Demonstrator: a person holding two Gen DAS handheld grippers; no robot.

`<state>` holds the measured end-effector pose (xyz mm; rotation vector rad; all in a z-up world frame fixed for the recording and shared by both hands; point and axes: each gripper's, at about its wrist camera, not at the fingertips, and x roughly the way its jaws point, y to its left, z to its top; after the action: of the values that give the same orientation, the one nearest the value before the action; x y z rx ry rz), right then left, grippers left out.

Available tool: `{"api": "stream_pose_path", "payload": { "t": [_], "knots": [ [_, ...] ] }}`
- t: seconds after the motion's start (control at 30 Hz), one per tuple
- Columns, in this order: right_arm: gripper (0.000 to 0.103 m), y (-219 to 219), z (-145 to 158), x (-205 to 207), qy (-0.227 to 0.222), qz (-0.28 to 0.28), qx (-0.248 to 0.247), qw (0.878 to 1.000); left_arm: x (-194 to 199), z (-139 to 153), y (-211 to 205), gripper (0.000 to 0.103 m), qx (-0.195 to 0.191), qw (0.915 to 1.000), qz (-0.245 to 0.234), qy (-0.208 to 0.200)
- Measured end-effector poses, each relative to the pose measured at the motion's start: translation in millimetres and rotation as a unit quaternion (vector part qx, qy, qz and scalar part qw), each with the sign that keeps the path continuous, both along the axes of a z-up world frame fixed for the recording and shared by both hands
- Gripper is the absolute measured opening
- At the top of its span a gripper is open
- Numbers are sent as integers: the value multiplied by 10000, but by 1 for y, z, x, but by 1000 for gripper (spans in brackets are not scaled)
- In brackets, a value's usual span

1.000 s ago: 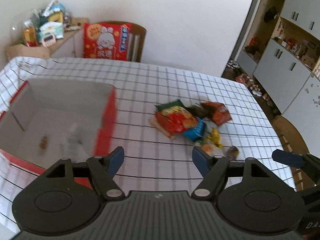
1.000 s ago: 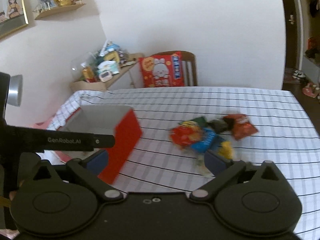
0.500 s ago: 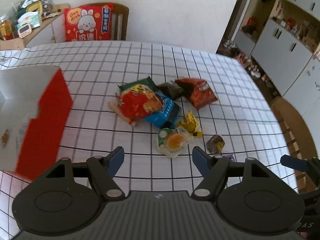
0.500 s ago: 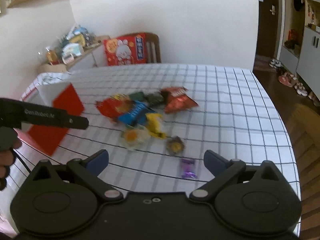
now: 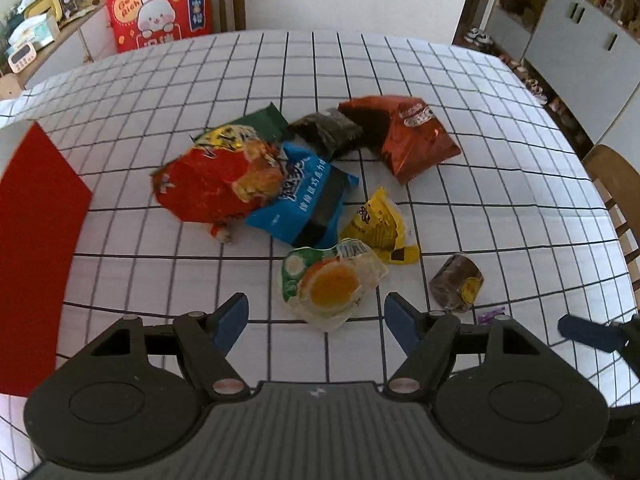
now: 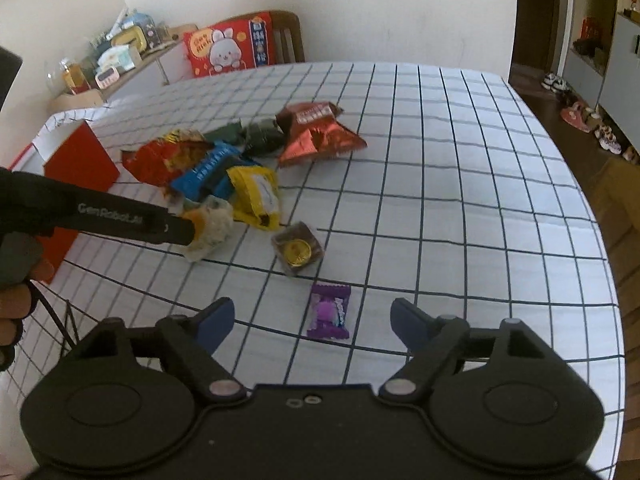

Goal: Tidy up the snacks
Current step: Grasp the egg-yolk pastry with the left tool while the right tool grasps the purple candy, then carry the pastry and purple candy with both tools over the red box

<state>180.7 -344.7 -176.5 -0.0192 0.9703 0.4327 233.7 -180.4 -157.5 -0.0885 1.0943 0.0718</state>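
A pile of snack packets lies on the checked tablecloth (image 5: 480,208): a red bag (image 5: 212,184), a blue packet (image 5: 304,200), a brown-red bag (image 5: 412,136), a yellow packet (image 5: 376,224), a clear packet with an orange round (image 5: 332,284) and a small brown cake (image 5: 456,280). My left gripper (image 5: 316,316) is open, just short of the clear packet. My right gripper (image 6: 308,320) is open around a purple candy (image 6: 329,312). The red box (image 5: 36,240) stands at the left.
A chair with a red rabbit cushion (image 5: 160,8) stands at the table's far side. A side shelf with clutter (image 6: 112,60) is at the back left. Cabinets (image 5: 580,32) and the table's right edge (image 6: 608,280) are at the right.
Both grippers have swung right, away from the red box, and moved closer to the snack pile. The left now faces the clear packet, the right the purple candy.
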Motion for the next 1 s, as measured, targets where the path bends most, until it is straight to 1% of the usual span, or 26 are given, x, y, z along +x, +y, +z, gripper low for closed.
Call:
{"api": "stream_pose_path", "payload": {
  "t": [0.27,0.33,0.43,0.47,0.5,0.53,0.6,0.67,0.73,0.77,0.9,1.0],
  "knots": [
    [69,8,-16,14,164,87,-145,9997,18,-17,-9,75,69,9999,-81,109],
    [60,11,-19,15,176,122,-210,9996,20,-19,-9,75,52,9999,-97,126],
    [52,15,-22,15,154,178,-344,9991,23,-23,-9,74,53,9998,-109,136],
    [51,16,-23,15,146,196,-382,9990,23,-24,-8,69,55,9998,-91,137],
    [49,18,-24,15,129,213,-425,9988,23,-24,-8,66,43,9998,-85,154],
    [49,19,-24,14,89,228,-471,9986,24,-25,-7,65,29,9998,-70,171],
    [44,22,-24,13,25,262,-581,9980,24,-26,-4,62,-7,9999,-21,163],
    [36,23,-24,12,-28,254,-671,9974,23,-26,0,59,-92,9998,26,170],
    [24,24,-24,12,-65,235,-759,9968,22,-27,2,59,-130,9998,70,149],
    [22,24,-24,12,-75,224,-785,9966,22,-27,4,58,-139,9998,80,140],
    [20,22,-24,11,-51,127,-741,9972,19,-26,11,57,-211,9995,177,147],
    [20,18,-20,9,-6,-6,-594,9982,14,-22,15,57,-218,9995,184,101]
  ]
}}
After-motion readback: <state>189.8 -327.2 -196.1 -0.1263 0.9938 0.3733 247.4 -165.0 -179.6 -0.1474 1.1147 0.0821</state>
